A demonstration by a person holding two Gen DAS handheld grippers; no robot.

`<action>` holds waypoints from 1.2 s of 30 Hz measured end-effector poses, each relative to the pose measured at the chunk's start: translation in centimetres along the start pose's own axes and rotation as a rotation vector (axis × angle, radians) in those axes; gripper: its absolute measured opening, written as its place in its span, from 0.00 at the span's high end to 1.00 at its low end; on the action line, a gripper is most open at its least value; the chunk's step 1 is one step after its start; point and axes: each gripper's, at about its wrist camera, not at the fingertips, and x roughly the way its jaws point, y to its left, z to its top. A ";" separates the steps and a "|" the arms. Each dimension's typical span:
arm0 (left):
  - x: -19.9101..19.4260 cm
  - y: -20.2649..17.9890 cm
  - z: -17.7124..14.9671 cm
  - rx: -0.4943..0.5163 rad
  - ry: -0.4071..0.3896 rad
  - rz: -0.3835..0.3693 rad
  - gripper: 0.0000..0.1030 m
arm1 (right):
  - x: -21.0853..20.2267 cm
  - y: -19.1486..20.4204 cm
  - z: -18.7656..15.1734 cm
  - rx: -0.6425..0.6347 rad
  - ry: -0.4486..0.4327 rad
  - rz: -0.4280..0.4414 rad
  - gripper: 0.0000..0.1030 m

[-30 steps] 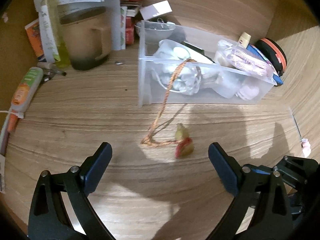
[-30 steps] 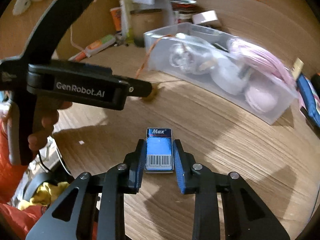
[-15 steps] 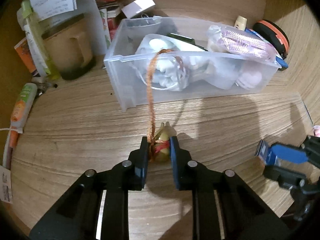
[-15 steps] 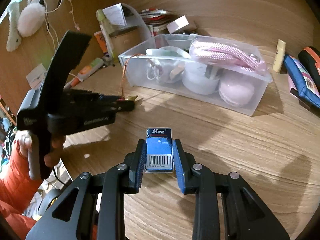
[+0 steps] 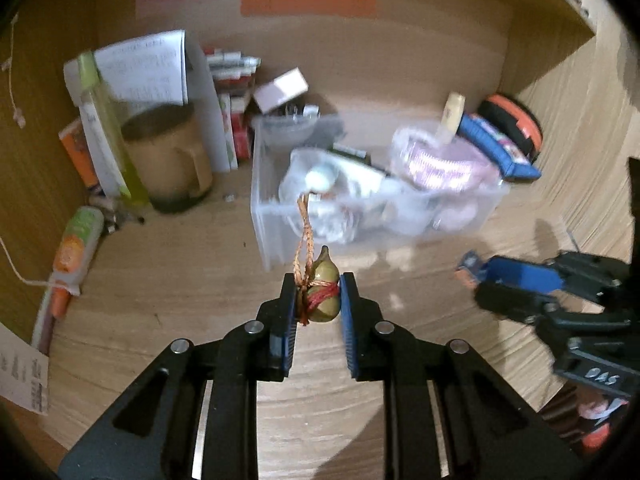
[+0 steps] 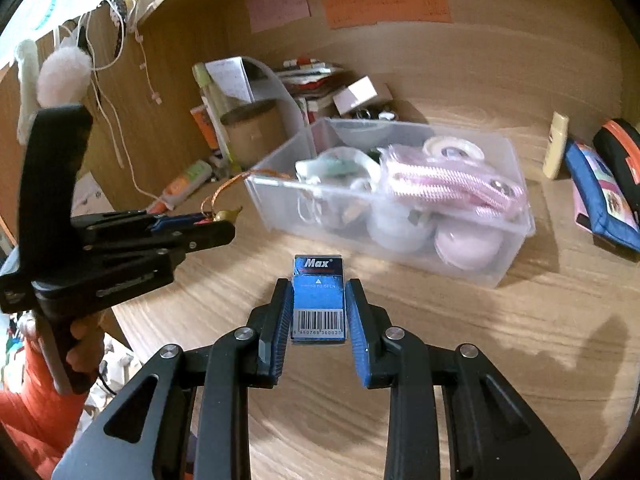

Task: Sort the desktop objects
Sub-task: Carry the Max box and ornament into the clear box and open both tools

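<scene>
Left gripper (image 5: 318, 300) clamped on a small gourd charm (image 5: 322, 298), lifted clear of the desk (image 5: 160, 280), orange cord (image 5: 304, 232) trailing over the rim into the clear bin (image 5: 268, 240). Right gripper (image 6: 318, 312) closed on a blue Max box (image 6: 319, 300), held above the desk in front of the bin. Risk ahead: cord pulling taut and tugging the bin's contents, or the rounded charm slipping from the pads.

On the wooden desk (image 6: 460, 360) we see a clear plastic bin (image 6: 400, 216), a tan mug (image 5: 168, 160), an orange-and-green tube (image 5: 74, 240), a blue pouch (image 6: 600, 196) and a stack of small boxes (image 5: 234, 96).
</scene>
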 end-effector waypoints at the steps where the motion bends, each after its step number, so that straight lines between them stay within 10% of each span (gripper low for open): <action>1: -0.3 0.0 0.4 0.003 -0.013 0.002 0.81 | 0.2 0.0 0.3 0.001 -0.001 0.001 0.76; 36: 5.7 3.3 6.5 -0.055 -0.038 -0.067 0.81 | 7.4 -2.7 9.9 0.007 -0.014 -0.124 0.76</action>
